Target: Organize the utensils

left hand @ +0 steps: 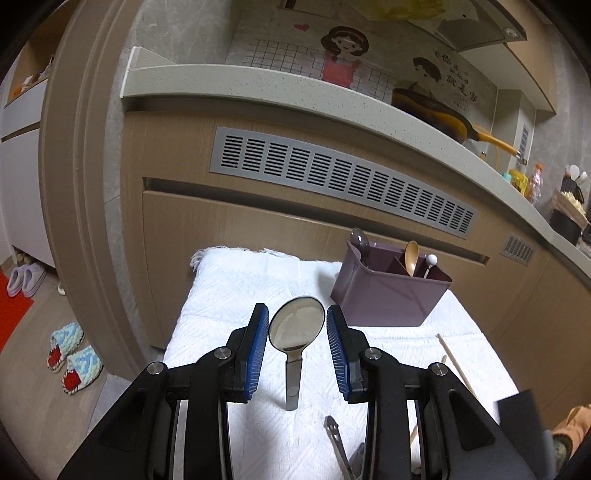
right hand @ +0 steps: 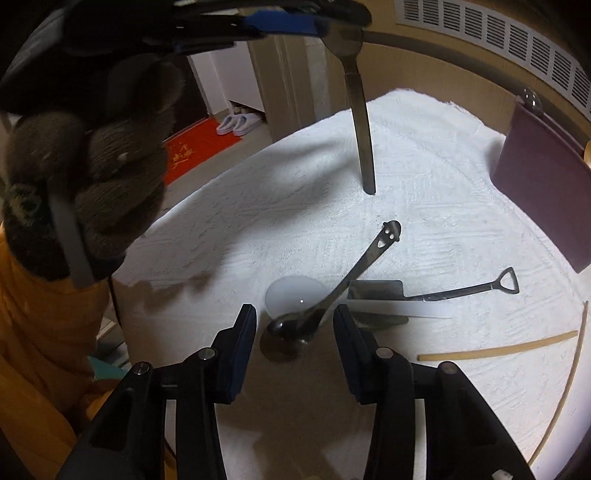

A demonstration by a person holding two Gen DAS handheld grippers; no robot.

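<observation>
My left gripper (left hand: 297, 317) is shut on the bowl of a metal spoon (left hand: 295, 328), whose handle hangs down over the white towel (left hand: 236, 295). The right wrist view shows that same spoon (right hand: 362, 140) dangling from the left gripper (right hand: 284, 22) at the top. My right gripper (right hand: 295, 321) points down at a heap of utensils. Its jaws stand apart around the bowl of a dark spoon with a smiley handle (right hand: 369, 258), and the pads do not visibly touch it. A white spoon (right hand: 291, 295), a shovel-shaped spoon (right hand: 461, 291) and chopsticks (right hand: 495, 347) lie beside it. The purple caddy (left hand: 384, 299) holds several utensils.
The caddy (right hand: 543, 177) stands at the towel's far right corner, against a wooden cabinet with a grey vent (left hand: 343, 181). A gloved hand (right hand: 92, 166) in an orange sleeve fills the left of the right wrist view. Slippers (left hand: 74, 354) lie on the floor to the left.
</observation>
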